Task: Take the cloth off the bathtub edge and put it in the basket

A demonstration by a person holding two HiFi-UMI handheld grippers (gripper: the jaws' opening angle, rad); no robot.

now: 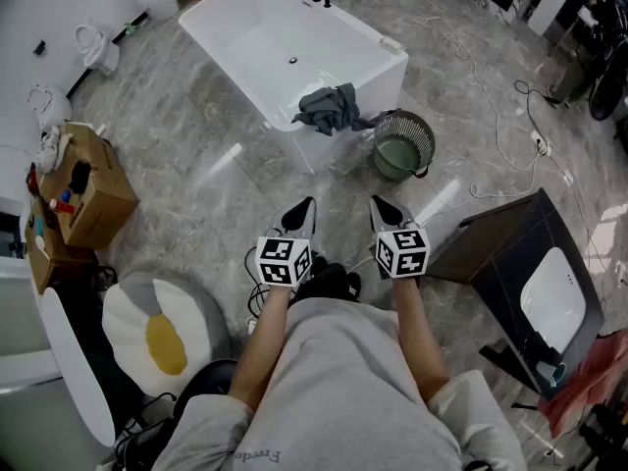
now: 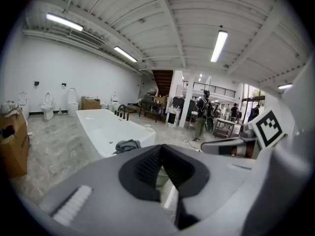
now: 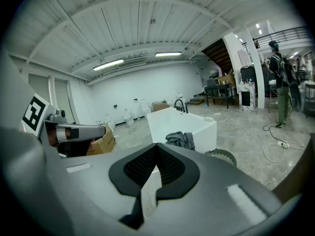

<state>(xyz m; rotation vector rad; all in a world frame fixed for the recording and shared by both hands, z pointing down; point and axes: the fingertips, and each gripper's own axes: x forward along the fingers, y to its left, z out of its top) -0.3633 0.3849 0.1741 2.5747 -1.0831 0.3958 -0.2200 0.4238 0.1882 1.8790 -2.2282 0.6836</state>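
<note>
Now we start approach: cloth [image 1: 329, 108] on tub [image 1: 294, 150] near corner, basket [image 1: 428, 137] beside. Left gripper [image 1: 305, 204], right gripper [image 1: 379, 204] clenched, empty. Next: we open one, reach cloth.

Basket [image 3: 222, 157] half hidden behind right gripper [image 3: 156, 146], contents unclear; cloth [image 2: 128, 145] bottom hidden behind left gripper [image 2: 161, 147].
</note>
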